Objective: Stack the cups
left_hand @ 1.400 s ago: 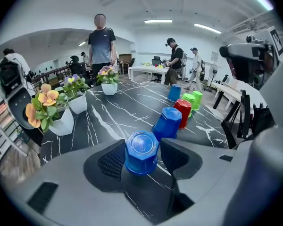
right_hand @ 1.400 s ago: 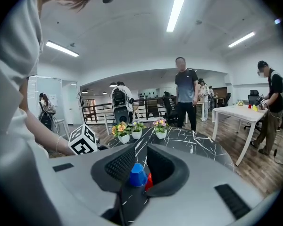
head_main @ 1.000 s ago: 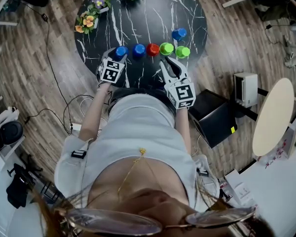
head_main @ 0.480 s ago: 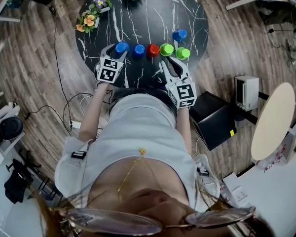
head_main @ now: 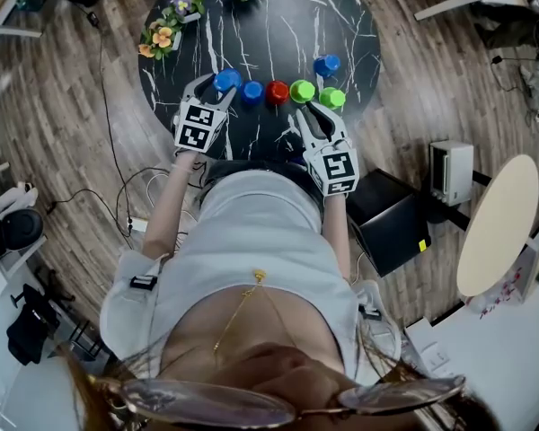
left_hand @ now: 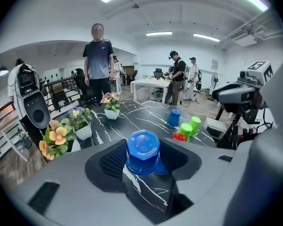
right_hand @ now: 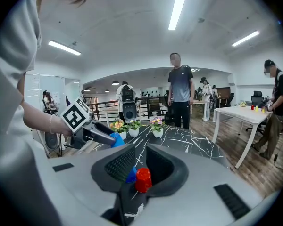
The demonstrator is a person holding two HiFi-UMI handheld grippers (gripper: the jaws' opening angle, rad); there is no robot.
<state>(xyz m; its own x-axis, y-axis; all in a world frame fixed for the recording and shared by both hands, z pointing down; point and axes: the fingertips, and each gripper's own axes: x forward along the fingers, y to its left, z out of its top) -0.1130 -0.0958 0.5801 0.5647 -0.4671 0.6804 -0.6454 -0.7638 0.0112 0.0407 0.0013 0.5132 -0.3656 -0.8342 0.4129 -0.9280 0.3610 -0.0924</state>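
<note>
A: Task item?
B: Blue cup (left_hand: 142,150), inverted, clamped in the left gripper (head_main: 216,86), hand angled down over the table's (head_main: 278,25) near-left part.
A: Right gripper (head_main: 315,110)?
B: Jaws slightly apart, empty, sighting the red cup (right_hand: 143,180).
A: Count?
B: Three blue, two green cups (head_main: 302,90), one red. Greens show in the head view, not the right gripper view.

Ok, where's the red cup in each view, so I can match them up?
Head view: red cup, middle of the row on the table.
Left gripper view: right of centre, just below the green cups, partly behind the left claw.
Right gripper view: centre, seen past the right claw.
Shared landmark: the flower pots.
</note>
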